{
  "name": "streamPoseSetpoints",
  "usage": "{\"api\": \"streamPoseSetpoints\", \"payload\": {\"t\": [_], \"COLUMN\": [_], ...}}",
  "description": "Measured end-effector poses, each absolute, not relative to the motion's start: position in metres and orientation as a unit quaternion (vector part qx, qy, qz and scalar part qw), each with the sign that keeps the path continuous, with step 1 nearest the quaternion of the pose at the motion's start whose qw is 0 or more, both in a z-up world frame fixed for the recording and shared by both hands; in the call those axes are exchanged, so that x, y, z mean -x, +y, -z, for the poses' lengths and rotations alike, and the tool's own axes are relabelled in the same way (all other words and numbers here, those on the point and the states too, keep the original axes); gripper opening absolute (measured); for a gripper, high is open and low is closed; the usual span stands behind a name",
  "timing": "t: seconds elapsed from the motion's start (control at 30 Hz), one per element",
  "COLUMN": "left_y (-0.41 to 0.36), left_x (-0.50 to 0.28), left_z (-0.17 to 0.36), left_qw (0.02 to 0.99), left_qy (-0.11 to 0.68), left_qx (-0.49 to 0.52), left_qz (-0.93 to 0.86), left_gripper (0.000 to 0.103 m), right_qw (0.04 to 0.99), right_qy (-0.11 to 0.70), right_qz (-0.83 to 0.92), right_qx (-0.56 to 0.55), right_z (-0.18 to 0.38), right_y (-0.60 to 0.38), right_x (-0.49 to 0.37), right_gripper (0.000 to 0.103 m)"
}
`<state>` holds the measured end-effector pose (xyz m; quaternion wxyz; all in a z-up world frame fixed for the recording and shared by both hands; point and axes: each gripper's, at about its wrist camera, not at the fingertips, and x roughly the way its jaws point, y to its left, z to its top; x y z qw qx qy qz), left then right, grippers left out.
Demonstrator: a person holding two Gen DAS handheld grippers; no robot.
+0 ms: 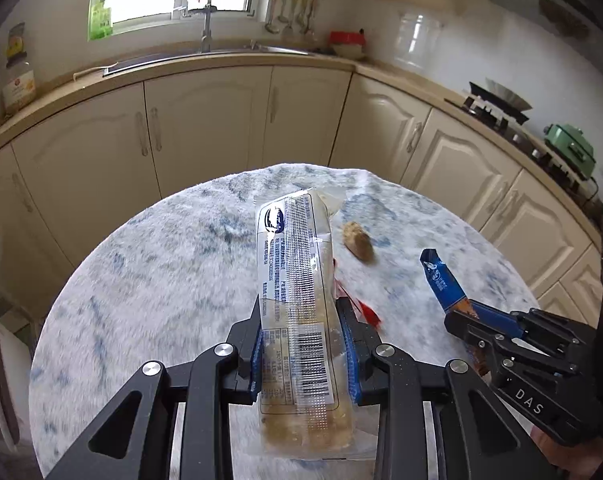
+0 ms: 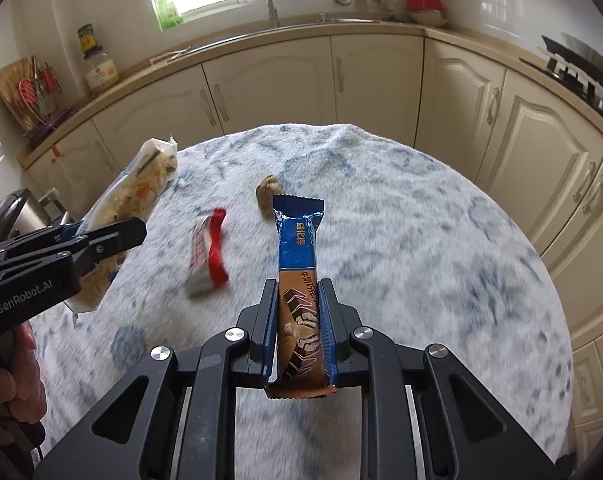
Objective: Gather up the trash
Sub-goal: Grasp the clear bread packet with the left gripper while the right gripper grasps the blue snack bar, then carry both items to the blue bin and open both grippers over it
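Observation:
My left gripper (image 1: 300,308) is shut on a long clear snack wrapper (image 1: 289,240) with a barcode label, held up over the round table (image 1: 161,260). In the right wrist view the same wrapper (image 2: 141,184) sticks up from the left gripper (image 2: 135,232) at the left. My right gripper (image 2: 299,286) is shut on a blue and brown chocolate bar wrapper (image 2: 297,232), which points away from me. On the fuzzy white and blue cover lie a red and white wrapper (image 2: 209,248) and a crumpled brown lump (image 2: 267,194), both between the grippers.
Cream kitchen cabinets (image 2: 373,76) curve around behind the table, with a sink and tap (image 2: 271,8) under a window. A gas stove (image 1: 497,112) and a green appliance (image 1: 569,152) stand on the right counter. A hand (image 2: 13,376) holds the left gripper's handle.

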<state>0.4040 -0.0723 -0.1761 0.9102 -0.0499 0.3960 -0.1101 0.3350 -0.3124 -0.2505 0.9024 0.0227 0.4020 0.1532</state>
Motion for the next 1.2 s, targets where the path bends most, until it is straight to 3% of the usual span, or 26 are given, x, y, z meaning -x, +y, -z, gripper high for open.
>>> {"api": "streamPoseSetpoints", "payload": {"t": [0.27,0.77,1.2], "left_y": [-0.097,-0.144,-0.195], "left_x": [-0.352,-0.212,-0.198], "left_z": [0.177,0.122,0.104], "left_qw": [0.917,0.931,0.918], "left_qy": [0.375,0.306,0.286], "left_qx": [0.042,0.017,-0.006], "left_qz": [0.130,0.196,0.273], "left_gripper": [0.027,0.028,0.028], "right_qw": [0.914,0.944,0.955], "right_qy": [0.374,0.291,0.260], "right_qz": [-0.151,-0.111,-0.030], "right_qx": [-0.057,-0.106,-0.141], "right_z": [0.236,0.185,0.171], "right_y": [-0.338,-0.418,-0.501], "right_x": [-0.264,-0.153,-0.116], "right_gripper": [0.019,0.019,0.019]}}
